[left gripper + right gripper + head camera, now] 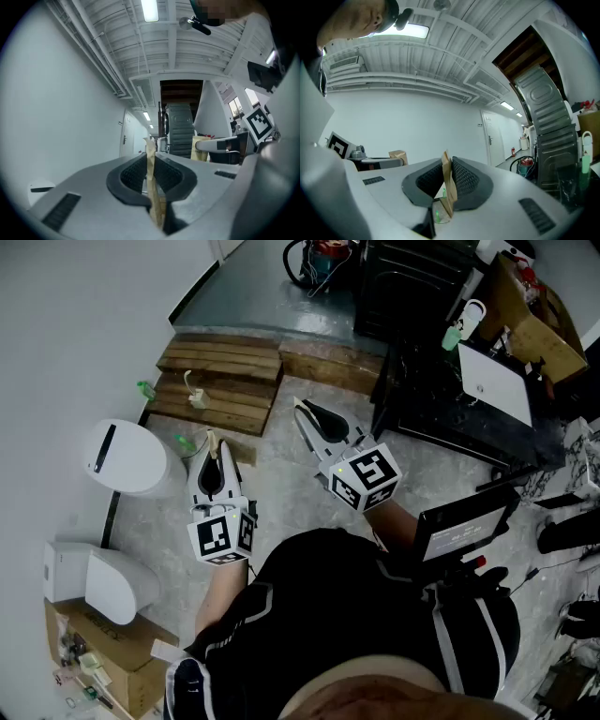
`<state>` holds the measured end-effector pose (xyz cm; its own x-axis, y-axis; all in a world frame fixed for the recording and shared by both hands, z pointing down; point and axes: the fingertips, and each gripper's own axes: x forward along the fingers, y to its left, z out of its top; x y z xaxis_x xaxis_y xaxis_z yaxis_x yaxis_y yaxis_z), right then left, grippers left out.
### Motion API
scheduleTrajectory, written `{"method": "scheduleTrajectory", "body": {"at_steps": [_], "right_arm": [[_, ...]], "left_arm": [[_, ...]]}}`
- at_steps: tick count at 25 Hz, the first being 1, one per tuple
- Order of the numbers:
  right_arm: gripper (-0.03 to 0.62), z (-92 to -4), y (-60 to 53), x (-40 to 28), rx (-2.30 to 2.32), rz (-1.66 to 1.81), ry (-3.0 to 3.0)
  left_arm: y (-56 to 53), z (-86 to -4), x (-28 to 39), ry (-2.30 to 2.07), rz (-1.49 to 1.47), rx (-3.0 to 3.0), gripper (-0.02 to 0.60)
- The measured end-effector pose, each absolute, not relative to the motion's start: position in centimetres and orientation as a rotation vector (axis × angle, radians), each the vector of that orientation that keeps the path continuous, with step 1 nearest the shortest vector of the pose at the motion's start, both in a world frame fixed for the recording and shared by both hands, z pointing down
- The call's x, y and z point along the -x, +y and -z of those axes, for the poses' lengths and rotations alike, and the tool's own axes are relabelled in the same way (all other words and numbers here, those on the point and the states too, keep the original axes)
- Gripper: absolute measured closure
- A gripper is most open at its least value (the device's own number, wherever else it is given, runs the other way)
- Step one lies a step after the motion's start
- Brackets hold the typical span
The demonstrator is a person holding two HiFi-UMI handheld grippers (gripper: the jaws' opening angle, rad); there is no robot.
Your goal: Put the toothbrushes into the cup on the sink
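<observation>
Both grippers are held up in front of the person and point towards the ceiling. My left gripper (214, 450) (151, 173) is shut on a thin tan toothbrush (151, 187), whose tip (211, 440) sticks out past the jaws. My right gripper (304, 409) (447, 180) is shut on another tan toothbrush (448, 190), which is hidden in the head view. A pale green and white cup (463, 326) stands on the dark counter (441, 418) at the far right, well apart from both grippers.
A wooden pallet (225, 367) lies on the floor ahead with a small tan item (195, 397) on it and green bits (146, 389) beside it. White rounded fixtures (127, 457) (98, 582) stand by the left wall. A white board (497, 385) rests on the counter.
</observation>
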<state>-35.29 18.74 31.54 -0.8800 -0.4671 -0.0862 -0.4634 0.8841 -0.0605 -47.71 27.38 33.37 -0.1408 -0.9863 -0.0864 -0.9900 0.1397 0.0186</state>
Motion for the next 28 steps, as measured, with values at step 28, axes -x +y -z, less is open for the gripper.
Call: {"method": "scheduleTrajectory", "body": {"at_steps": [28], "right_arm": [[0.543,-31.6,19.2,35.5,0.886,0.068,2.865]], "left_arm": [[27.0,-35.0,49.4,2.198,-0.155,2.195,0.541]]}}
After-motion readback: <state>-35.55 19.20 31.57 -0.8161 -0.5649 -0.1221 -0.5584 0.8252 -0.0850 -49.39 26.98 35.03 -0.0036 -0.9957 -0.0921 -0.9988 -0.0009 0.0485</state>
